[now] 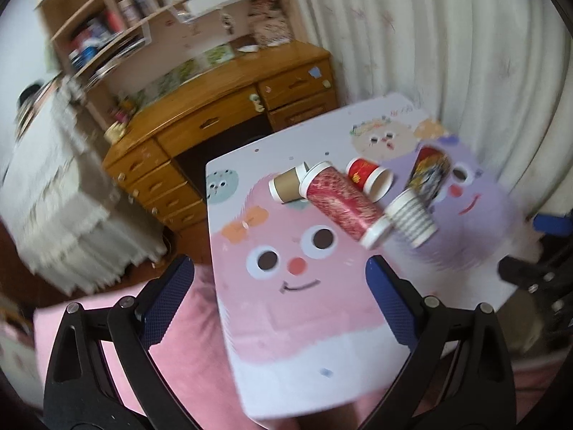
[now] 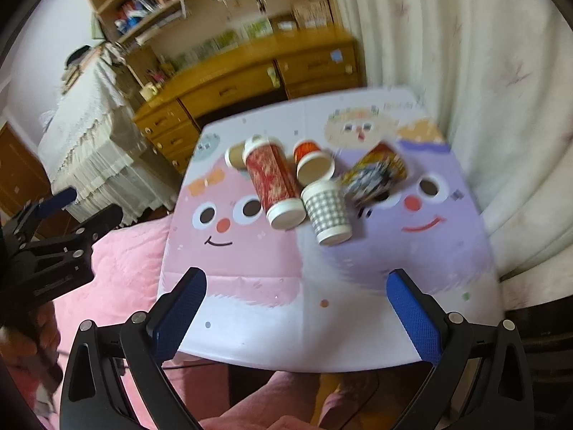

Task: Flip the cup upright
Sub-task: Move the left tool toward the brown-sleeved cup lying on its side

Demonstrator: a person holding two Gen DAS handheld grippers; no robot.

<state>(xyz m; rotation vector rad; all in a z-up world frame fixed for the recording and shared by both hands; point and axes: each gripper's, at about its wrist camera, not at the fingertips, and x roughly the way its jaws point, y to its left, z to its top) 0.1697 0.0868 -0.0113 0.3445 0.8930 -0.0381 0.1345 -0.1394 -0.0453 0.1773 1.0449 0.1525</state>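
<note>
Several paper cups lie on their sides in a cluster on a small cartoon-print table [image 1: 304,308] [image 2: 304,322]. A tall red patterned cup [image 1: 343,202] [image 2: 274,182] lies in the middle. A brown cup [image 1: 286,186] [image 2: 234,156] is behind it. A short red cup [image 1: 369,177] [image 2: 313,163], a grey checked cup [image 1: 412,218] [image 2: 327,213] and a colourful cup [image 1: 428,172] [image 2: 374,173] lie to its right. My left gripper [image 1: 279,297] is open and empty, near the table's front. My right gripper [image 2: 297,304] is open and empty over the table's front edge.
A wooden desk [image 1: 215,114] [image 2: 250,75] with drawers and shelves stands behind the table. A white curtain [image 1: 447,36] [image 2: 465,53] hangs on the right. A pink bedspread [image 1: 186,329] [image 2: 125,268] lies on the left. The left gripper also shows in the right wrist view [image 2: 64,222].
</note>
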